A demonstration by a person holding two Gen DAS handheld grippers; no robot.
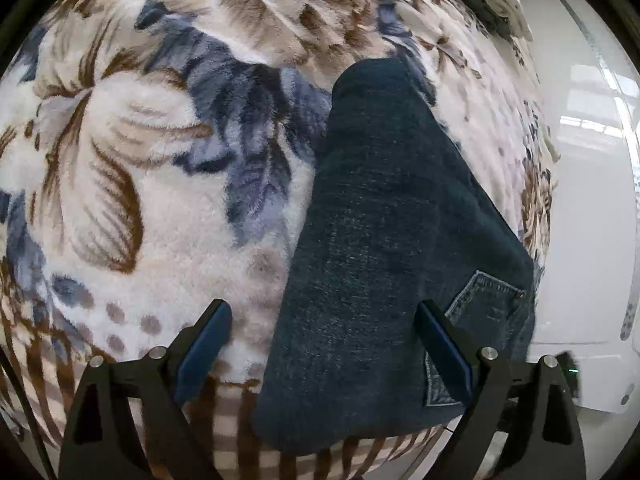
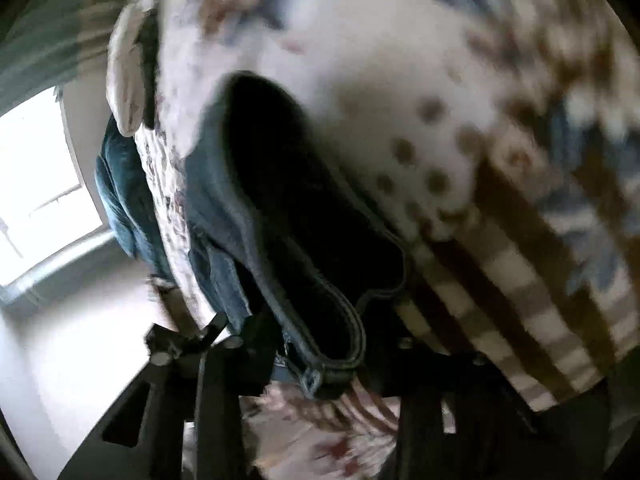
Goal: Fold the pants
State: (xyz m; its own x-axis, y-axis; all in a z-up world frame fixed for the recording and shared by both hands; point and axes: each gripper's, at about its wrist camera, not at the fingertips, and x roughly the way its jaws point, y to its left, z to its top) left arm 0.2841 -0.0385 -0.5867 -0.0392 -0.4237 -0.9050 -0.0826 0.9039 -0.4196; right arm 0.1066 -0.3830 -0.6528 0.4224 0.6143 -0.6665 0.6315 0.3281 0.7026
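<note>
The dark blue denim pants (image 1: 392, 240) lie folded lengthwise on the plush floral blanket (image 1: 140, 200), pocket end nearest. The left claw (image 1: 324, 344) hangs wide above them, likely free for smoothing. The right claw (image 2: 320, 376) pinches the waistband, probably for the next fold.

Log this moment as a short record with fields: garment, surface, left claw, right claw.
garment: dark denim pants, lying folded lengthwise, back pocket showing
surface: floral fleece blanket
left claw: open, above the pants, holding nothing
right claw: at the pants' hem; picture blurred, grip unclear
</note>
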